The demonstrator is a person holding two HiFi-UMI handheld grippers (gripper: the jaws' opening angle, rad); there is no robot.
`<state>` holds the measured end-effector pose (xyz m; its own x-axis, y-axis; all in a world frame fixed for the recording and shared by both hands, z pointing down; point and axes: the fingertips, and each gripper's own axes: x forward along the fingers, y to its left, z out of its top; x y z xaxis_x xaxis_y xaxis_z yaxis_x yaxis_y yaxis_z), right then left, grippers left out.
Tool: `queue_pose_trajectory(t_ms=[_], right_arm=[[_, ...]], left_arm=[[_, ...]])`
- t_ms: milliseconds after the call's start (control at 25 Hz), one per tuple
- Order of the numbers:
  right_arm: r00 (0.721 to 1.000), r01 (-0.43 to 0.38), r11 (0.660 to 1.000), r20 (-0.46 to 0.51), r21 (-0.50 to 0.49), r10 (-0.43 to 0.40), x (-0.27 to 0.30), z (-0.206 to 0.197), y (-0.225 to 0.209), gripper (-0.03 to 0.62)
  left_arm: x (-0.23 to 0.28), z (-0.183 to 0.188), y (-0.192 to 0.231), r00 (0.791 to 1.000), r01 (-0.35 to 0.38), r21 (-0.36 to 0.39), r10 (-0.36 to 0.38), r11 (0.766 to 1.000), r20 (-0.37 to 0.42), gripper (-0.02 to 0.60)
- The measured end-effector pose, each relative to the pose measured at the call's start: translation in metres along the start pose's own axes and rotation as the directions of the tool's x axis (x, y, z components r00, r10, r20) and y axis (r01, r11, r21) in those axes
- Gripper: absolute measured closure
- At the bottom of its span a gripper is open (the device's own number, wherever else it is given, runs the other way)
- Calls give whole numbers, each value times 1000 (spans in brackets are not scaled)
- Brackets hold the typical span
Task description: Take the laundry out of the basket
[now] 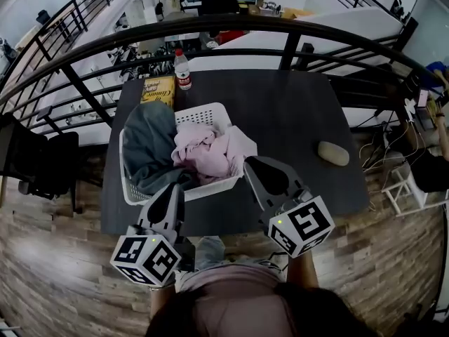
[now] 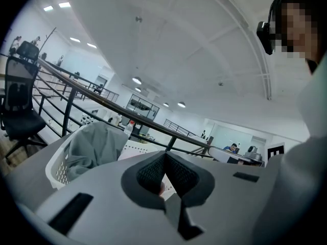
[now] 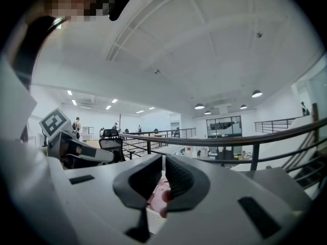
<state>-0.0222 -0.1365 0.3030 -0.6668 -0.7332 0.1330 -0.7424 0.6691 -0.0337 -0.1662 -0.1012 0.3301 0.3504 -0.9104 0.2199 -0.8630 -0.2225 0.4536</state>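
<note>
A white laundry basket [image 1: 210,111] stands on the dark table [image 1: 295,104], left of its middle. A grey garment [image 1: 149,142] fills its left side and pink laundry [image 1: 203,153] is heaped on its right. My left gripper [image 1: 174,188] is at the basket's near wall, shut and holding nothing. My right gripper [image 1: 251,161] is beside the basket's near right corner, also shut and holding nothing. In the left gripper view the gripper [image 2: 164,154] has its jaws together, with the grey garment [image 2: 94,144] and basket [image 2: 56,170] ahead to the left. In the right gripper view the gripper [image 3: 163,160] points at the pink laundry [image 3: 159,195].
A water bottle [image 1: 183,70] and a yellow packet [image 1: 158,90] stand at the table's far edge behind the basket. A beige oval object [image 1: 332,153] lies on the right part of the table. A black railing [image 1: 231,27] runs behind the table, and a black chair [image 1: 42,163] is to the left.
</note>
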Motion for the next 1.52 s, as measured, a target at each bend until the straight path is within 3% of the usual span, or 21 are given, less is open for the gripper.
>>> queue_pose_trajectory(t_ms=[280, 400, 920, 1160, 1520], right_arm=[[998, -3, 999, -65, -47, 0, 37, -3, -7, 564], [993, -37, 994, -117, -98, 25, 54, -11, -3, 507], [942, -169, 948, -328, -271, 74, 108, -41, -2, 384], [897, -258, 917, -429, -305, 109, 135, -60, 5, 334], [808, -365, 850, -582, -379, 88, 168, -97, 4, 280]], left_arm=[[19, 22, 32, 1000, -2, -21, 2, 1000, 21, 584], [24, 29, 46, 999, -7, -40, 8, 999, 33, 584], [42, 53, 87, 998, -23, -74, 28, 997, 56, 584], [48, 59, 103, 998, -21, -86, 26, 996, 55, 584], [60, 58, 128, 999, -27, -115, 31, 993, 32, 584]])
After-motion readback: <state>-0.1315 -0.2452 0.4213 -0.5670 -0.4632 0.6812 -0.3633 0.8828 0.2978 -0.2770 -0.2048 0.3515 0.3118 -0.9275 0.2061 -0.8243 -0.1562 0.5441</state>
